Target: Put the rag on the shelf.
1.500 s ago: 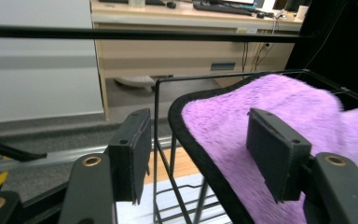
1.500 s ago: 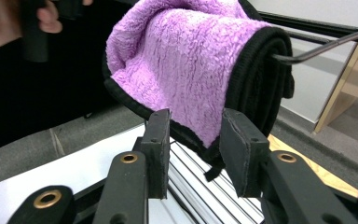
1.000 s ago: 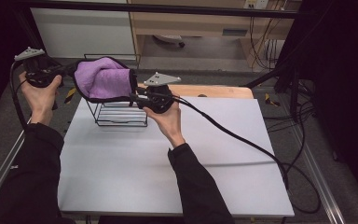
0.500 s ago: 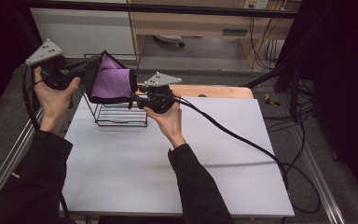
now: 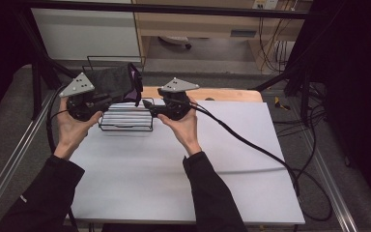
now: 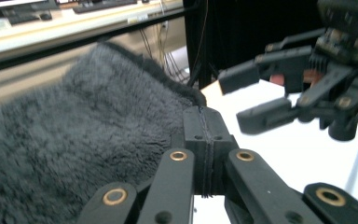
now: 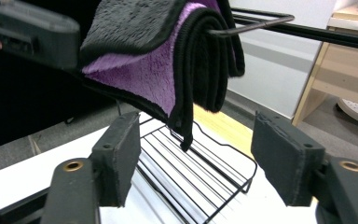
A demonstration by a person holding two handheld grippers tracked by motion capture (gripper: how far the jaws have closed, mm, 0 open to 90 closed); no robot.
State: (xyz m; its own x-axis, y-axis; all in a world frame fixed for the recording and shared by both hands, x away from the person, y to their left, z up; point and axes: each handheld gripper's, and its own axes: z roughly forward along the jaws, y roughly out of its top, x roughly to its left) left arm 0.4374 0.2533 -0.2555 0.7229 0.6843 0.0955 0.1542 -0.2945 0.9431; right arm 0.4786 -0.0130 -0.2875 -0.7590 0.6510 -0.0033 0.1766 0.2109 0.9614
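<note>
A folded towel (image 5: 113, 82), dark grey on one face and purple on the other, hangs above a black wire rack (image 5: 125, 118). My left gripper (image 5: 118, 96) is shut on the towel's edge, and its jaws are pressed together in the left gripper view (image 6: 204, 135) with grey pile (image 6: 74, 140) beside them. My right gripper (image 5: 147, 104) points left at the towel and its jaws have just been opening. Its pads stand apart (image 7: 196, 158) and touch nothing. The towel's folded corner (image 7: 168, 60) hangs just ahead of them. One rack bar runs into the fold.
The rack stands at the back left of the white table (image 5: 174, 183). A wooden board (image 5: 222, 94) lies behind the right hand. A black cable (image 5: 251, 145) trails from the right gripper across the table to the right edge.
The left hand has carried the towel rightward, turning its dark face up. The right gripper has opened and let go of the towel, staying in place.
</note>
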